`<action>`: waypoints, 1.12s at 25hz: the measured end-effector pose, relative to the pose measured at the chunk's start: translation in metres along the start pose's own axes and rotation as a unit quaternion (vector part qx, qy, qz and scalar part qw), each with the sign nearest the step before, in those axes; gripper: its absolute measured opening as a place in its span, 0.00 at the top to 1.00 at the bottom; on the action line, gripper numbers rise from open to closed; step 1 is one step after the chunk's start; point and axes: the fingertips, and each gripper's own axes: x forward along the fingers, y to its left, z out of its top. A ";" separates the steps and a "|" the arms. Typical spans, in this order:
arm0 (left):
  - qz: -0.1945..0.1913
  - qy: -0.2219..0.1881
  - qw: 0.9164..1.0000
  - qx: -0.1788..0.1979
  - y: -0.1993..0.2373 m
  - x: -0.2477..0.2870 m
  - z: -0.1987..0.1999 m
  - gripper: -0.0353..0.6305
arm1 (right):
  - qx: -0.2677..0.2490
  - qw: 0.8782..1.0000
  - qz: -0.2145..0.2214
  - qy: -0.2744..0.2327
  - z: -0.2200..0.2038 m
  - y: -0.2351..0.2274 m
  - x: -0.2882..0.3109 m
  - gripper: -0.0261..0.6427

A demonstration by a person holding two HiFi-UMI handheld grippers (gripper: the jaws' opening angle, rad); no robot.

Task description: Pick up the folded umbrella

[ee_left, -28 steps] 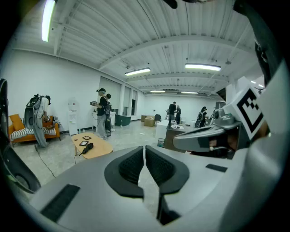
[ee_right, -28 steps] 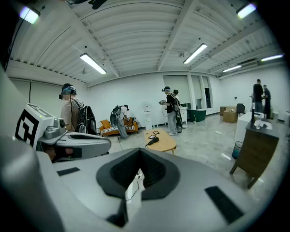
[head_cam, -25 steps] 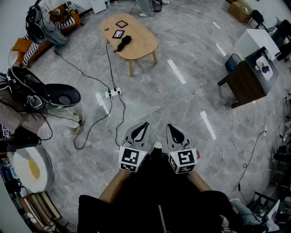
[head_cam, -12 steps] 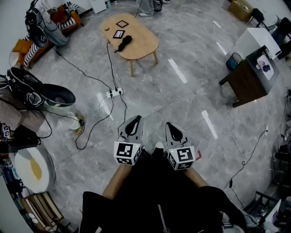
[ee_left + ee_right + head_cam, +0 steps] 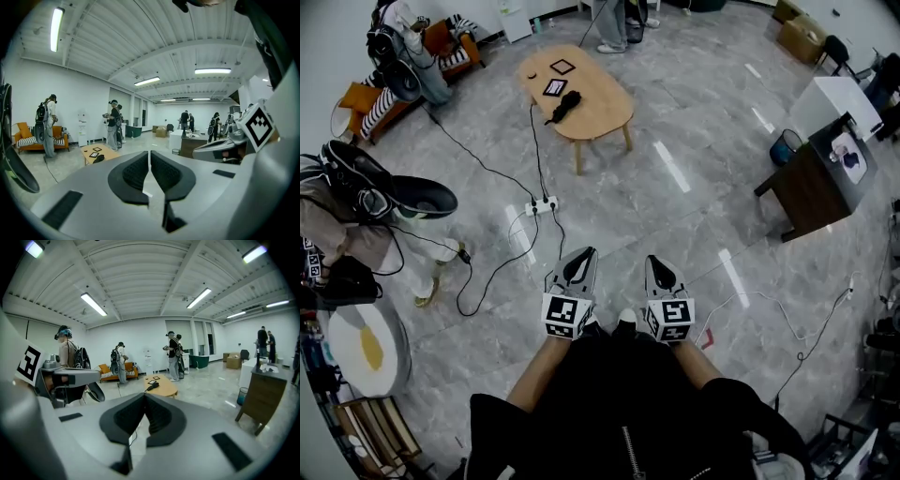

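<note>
The folded black umbrella [image 5: 563, 105] lies on a low oval wooden table [image 5: 602, 105] far across the floor, beside two small dark-framed cards. It shows small in the left gripper view [image 5: 98, 158] and in the right gripper view [image 5: 153, 386]. My left gripper [image 5: 581, 258] and right gripper [image 5: 659, 267] are held side by side close to my body, pointing toward the table and well short of it. Both are shut with nothing between the pads, as each gripper view shows [image 5: 149, 157] [image 5: 145, 399].
A power strip [image 5: 542, 203] and black cables trail over the grey tiles between me and the table. A person with a backpack rig [image 5: 356, 197] stands at the left. A dark desk [image 5: 814, 178] and a blue bin [image 5: 785, 148] are at the right, an orange sofa [image 5: 370, 94] at the far left.
Both grippers have sunk a little lower in the head view and stayed shut. The table with the umbrella has shifted slightly right and up in the picture.
</note>
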 end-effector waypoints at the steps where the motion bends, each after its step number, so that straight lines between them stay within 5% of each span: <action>1: 0.005 0.002 1.000 -0.001 0.002 0.000 -0.001 0.91 | 0.000 1.000 0.002 0.001 0.001 -0.001 -0.001 0.94; 15: 0.035 0.020 0.999 -0.027 0.006 0.007 -0.011 0.91 | 0.006 0.999 0.037 0.013 -0.005 -0.005 0.007 0.94; 28: 0.020 0.025 0.999 -0.034 0.075 0.063 -0.002 0.91 | 0.006 0.999 0.031 0.016 0.029 0.010 0.096 0.94</action>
